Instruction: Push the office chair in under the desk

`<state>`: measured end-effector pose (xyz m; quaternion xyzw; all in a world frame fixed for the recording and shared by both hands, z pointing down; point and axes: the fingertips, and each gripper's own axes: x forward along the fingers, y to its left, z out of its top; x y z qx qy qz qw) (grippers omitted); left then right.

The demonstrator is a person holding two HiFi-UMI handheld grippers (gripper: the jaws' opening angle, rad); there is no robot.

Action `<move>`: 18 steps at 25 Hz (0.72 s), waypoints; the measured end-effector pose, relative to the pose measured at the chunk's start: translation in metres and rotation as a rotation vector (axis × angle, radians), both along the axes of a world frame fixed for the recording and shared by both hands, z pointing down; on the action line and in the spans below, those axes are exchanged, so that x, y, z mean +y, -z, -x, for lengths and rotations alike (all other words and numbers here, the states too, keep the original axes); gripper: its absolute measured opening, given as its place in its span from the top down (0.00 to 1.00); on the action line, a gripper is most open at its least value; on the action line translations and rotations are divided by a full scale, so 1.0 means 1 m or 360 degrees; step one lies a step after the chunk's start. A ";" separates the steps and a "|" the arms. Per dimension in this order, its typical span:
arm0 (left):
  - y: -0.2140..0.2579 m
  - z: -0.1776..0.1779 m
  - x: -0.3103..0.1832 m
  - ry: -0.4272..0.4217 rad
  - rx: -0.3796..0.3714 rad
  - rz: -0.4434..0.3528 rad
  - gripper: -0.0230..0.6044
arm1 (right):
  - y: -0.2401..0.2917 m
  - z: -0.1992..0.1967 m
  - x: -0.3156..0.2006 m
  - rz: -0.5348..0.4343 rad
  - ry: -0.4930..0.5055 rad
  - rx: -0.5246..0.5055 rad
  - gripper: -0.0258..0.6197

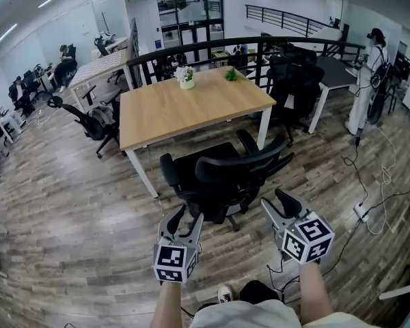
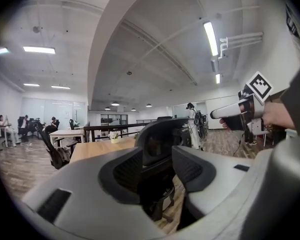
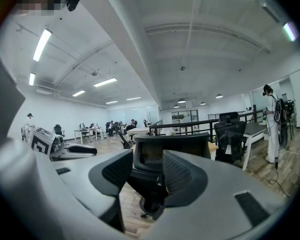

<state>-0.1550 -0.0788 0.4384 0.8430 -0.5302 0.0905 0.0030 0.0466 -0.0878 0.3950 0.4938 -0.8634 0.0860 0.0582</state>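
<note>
Black mesh-backed office chair [image 1: 232,173] stands on the plank floor [image 1: 75,224] just in front of the near long edge of the light wood-topped desk with white legs [image 1: 191,104]. Its backrest is turned toward the person and its seat faces the gap between the two near legs. It looks only partly tucked in, if at all, so the push seems yet to be made. The chair lies straight ahead of both tools, between them and the desk. The top bar of the backrest runs roughly left to right across the line of approach, slightly skewed, so a forward shove should send it under. The left gripper [image 1: 186,217] and the right gripper [image 1: 279,202] hang side by side, just short of the backrest and not touching it. I judge neither clearly nearer. Both forearms reach forward from below, with the jaws aimed ahead and a little upward. In the left gripper view the chair back [image 2: 160,139] shows through parted, empty jaws. The right gripper view shows the same [image 3: 150,159]: its jaws stand about half open and grip nothing.
</note>
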 end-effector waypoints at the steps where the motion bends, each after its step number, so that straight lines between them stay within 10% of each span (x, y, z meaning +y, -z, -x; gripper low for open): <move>1: -0.005 0.002 -0.004 -0.0001 -0.0008 0.0018 0.60 | -0.001 0.000 -0.004 0.0011 -0.0008 -0.0009 0.63; 18: -0.100 0.027 -0.088 0.0061 -0.0054 0.0244 0.38 | -0.059 0.000 -0.080 0.0162 -0.0044 0.0073 0.43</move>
